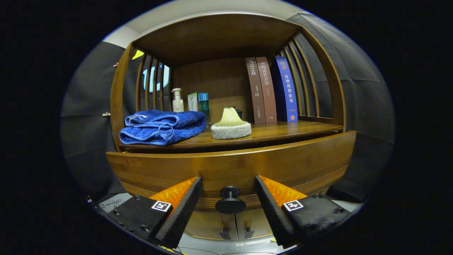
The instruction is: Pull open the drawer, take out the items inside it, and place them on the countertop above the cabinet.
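A wooden cabinet's drawer front [230, 166] faces me, with a dark round knob [230, 202] at its lower middle. My gripper [229, 193] stands open, its two fingers on either side of the knob without touching it. The drawer looks pulled out a little from the cabinet; its inside is hidden. Above it lies the wooden countertop [283, 131], under a shelf hood with slatted sides.
On the countertop lie a folded blue towel [162, 127], a yellow-topped white sponge [230, 126], a pump bottle [177, 101], a teal bottle [204, 104] and three upright books [270, 90]. Two small cabinet door handles [236, 233] show below the drawer.
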Available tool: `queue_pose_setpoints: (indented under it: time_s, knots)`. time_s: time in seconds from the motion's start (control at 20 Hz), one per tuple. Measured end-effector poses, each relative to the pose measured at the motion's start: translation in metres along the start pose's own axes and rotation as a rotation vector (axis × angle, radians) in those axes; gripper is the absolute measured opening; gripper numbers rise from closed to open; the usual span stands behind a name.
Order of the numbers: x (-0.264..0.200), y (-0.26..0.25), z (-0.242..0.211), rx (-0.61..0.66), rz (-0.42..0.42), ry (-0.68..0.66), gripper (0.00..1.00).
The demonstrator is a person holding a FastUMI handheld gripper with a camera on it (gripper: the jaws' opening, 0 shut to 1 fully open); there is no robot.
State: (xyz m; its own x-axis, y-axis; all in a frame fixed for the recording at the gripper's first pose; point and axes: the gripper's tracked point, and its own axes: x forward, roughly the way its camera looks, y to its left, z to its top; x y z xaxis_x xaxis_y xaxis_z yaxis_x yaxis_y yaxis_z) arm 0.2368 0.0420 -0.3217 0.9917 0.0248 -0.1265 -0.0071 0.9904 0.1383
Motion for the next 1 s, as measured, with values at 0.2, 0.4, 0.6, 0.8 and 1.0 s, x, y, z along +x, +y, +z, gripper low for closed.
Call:
queue_pose_setpoints:
  time_s: [0.2,0.4,0.6,0.8,1.0]
  knots:
    - [0.01,0.001,0.001,-0.006,-0.005,0.003,0.98]
    - [0.02,0.001,0.002,-0.016,0.004,0.008,0.98]
    - [0.023,0.0,0.002,-0.048,0.002,-0.005,0.98]
    - [0.022,0.003,-0.001,-0.045,0.003,0.03,0.97]
    - [-0.007,0.017,0.026,-0.116,0.022,0.011,1.0]
